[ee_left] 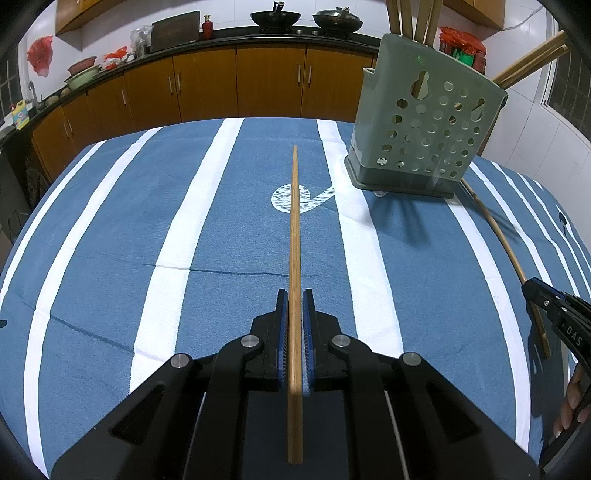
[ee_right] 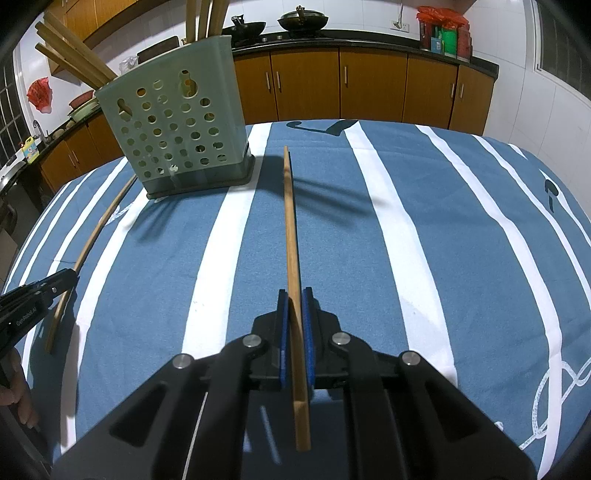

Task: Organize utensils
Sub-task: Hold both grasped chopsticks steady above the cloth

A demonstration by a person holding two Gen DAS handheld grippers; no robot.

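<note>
Bamboo, light brown: each of my grippers is clamped on one chopstick. My left gripper [ee_left: 294, 306] has its blue-padded jaws closed on the left chopstick [ee_left: 294, 236], which runs straight ahead between them, tip raised over the cloth, butt end reaching back toward the camera. My right gripper [ee_right: 294, 306] is closed likewise on the right chopstick [ee_right: 291, 236], which points forward with a slight lean to the left at its tip.

The utensil holder [ee_left: 424, 125], a grey-green perforated plastic caddy, stands upright on the tablecloth [ee_left: 110, 229] ahead and to the right of my left gripper; in the right wrist view it is ahead and to the left. It already holds several chopsticks [ee_right: 70, 55], leaning out over its rim. Both held tips are short of the holder and well apart from it. Open cloth lies between each gripper and the holder base.

The far table edge [ee_left: 221, 120] runs just behind the holder. Beyond it stands a row of orange-brown cabinets [ee_left: 207, 85] under a dark counter carrying two woks [ee_left: 275, 16]. The cloth is blue with white stripes and shows a shallow crease across it near my left gripper. Walls are white tile.
</note>
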